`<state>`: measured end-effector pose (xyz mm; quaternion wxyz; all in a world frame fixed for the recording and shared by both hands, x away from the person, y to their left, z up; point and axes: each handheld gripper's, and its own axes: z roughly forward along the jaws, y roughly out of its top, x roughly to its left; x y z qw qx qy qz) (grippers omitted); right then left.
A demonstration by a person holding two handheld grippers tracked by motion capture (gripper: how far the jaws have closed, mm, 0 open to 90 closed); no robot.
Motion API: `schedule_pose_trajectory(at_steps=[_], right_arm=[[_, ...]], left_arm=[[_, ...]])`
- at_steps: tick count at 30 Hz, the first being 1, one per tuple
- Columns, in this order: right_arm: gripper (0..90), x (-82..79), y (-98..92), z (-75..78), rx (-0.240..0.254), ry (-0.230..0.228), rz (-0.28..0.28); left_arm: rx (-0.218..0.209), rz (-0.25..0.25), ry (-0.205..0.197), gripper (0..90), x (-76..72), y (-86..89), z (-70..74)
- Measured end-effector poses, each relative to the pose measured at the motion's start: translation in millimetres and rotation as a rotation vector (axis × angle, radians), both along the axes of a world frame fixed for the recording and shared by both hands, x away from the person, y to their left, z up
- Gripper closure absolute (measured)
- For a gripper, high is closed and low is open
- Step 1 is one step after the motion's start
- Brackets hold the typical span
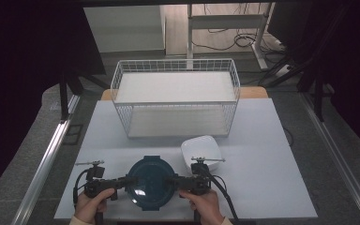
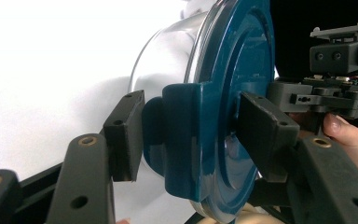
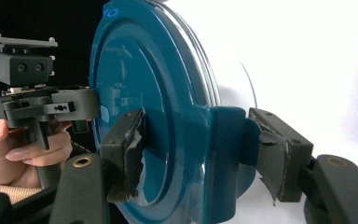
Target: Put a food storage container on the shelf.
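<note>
Item: round clear food container with a teal clip-lock lid [image 1: 150,182], lying near the front edge of the white table [image 1: 262,187], well in front of the white wire basket [image 1: 176,96] that serves here as the landmark. Position: the container sits in front of the basket's middle, just left of and nearer than a white lidded dish [image 1: 200,151], which stands between it and the basket's right front corner. Left gripper [image 1: 127,181]: at the container's left rim, on the side away from the dish; in the left gripper view its pads [image 2: 124,133] stand closed on the teal lid clip [image 2: 182,135], one pad under the flap beside the clear bowl wall, the other on the lid's top face. Right gripper [image 1: 174,181]: at the opposite rim, below the dish; in the right gripper view its worn, tape-wrapped pads [image 3: 131,140] clamp the matching clip [image 3: 226,154] in the same way. Condition of work: both side latches are seized at once, one hand [image 1: 91,206] on each tool, and the container rests on the table, not lifted as far as the high view tells. Whether the clips are snapped down or being pried up cannot be told. Judged progress: early; the grasp is made, while any carrying toward the basket, whose two shelves hold nothing, is yet to be done.
</note>
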<state>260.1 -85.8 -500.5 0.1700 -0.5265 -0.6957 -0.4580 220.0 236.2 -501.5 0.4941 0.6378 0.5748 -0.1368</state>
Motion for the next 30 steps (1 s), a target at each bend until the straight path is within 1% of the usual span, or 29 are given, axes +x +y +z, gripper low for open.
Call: schedule_pose_trajectory(at_steps=[1,3,8,12,17,22,24,26,30], right_arm=[[38.5,-0.3,-0.7,2.0,-0.004,-0.015,0.003],[38.5,-1.3,-1.8,6.5,-0.007,-0.031,0.004],[38.4,-2.6,-5.4,15.2,-0.013,-0.059,0.012],[38.4,-3.1,-9.1,23.4,-0.027,-0.090,0.021],[38.4,-3.5,-12.6,29.5,-0.032,-0.118,0.022],[38.4,-2.2,-16.1,32.8,-0.028,-0.122,0.023],[38.3,-0.9,-18.3,34.7,-0.022,-0.122,0.018],[38.3,0.6,-20.4,37.1,-0.022,-0.124,0.027],[38.3,2.3,-23.5,44.1,-0.025,-0.137,0.025]], left_arm=[[0.000,0.000,-0.006,43.5,-0.5,-0.6,1.5],[-0.002,-0.001,-0.016,43.5,-1.5,-2.0,4.1],[-0.001,-0.010,-0.044,43.6,-3.7,-6.2,10.9],[-0.005,-0.015,-0.057,43.6,-4.1,-9.7,14.7],[-0.006,-0.021,-0.067,43.6,-3.9,-13.3,19.0],[0.002,-0.019,-0.076,43.6,-1.7,-17.6,24.3],[0.010,-0.021,-0.083,43.6,-0.8,-19.8,27.9],[0.016,-0.027,-0.087,43.6,0.6,-21.9,32.6],[0.013,-0.034,-0.087,43.6,4.5,-25.2,37.9]])
